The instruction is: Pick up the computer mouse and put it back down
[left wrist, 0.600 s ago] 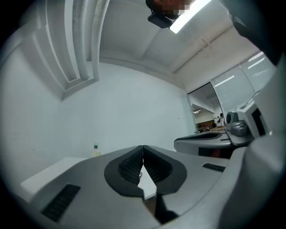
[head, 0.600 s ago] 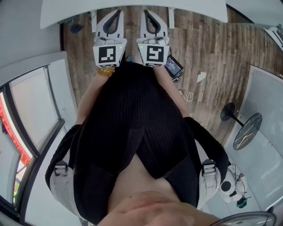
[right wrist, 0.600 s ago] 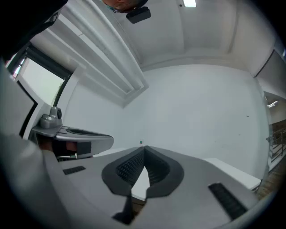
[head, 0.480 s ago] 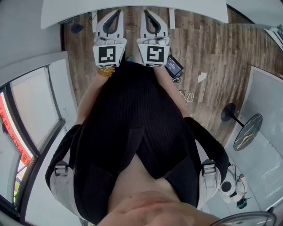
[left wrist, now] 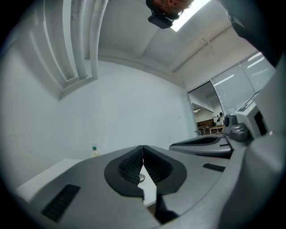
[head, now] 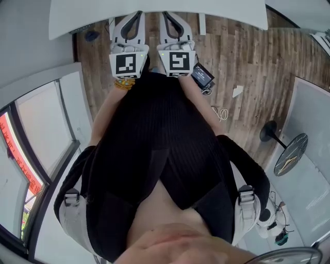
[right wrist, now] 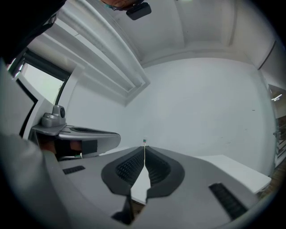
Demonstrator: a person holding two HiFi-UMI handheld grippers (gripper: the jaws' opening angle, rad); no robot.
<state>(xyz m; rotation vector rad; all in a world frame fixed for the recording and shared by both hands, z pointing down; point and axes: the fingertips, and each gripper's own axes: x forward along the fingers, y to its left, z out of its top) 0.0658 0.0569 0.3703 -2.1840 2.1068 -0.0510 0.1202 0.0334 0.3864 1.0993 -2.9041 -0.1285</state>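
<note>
No computer mouse shows in any view. In the head view my left gripper (head: 135, 15) and right gripper (head: 168, 15) are held side by side in front of the person's body, level, with their tips at the edge of a white table (head: 216, 9). The left gripper view shows the left gripper (left wrist: 143, 154) shut, its ribbed pads touching with nothing between them. The right gripper (right wrist: 145, 156) is also shut and empty. A small bottle (left wrist: 94, 150) with a green label stands far off on the table, and it also shows just above the right jaws as the same bottle (right wrist: 144, 142).
Below the grippers is a wooden floor (head: 247, 62) with a black device with a screen (head: 202, 76), a white cable (head: 221, 112), a scrap of paper (head: 237, 91) and a black round-based stand (head: 267, 131). White panels stand at the left.
Both grippers have crept slightly toward the table's edge. Their jaws stay shut and empty.
</note>
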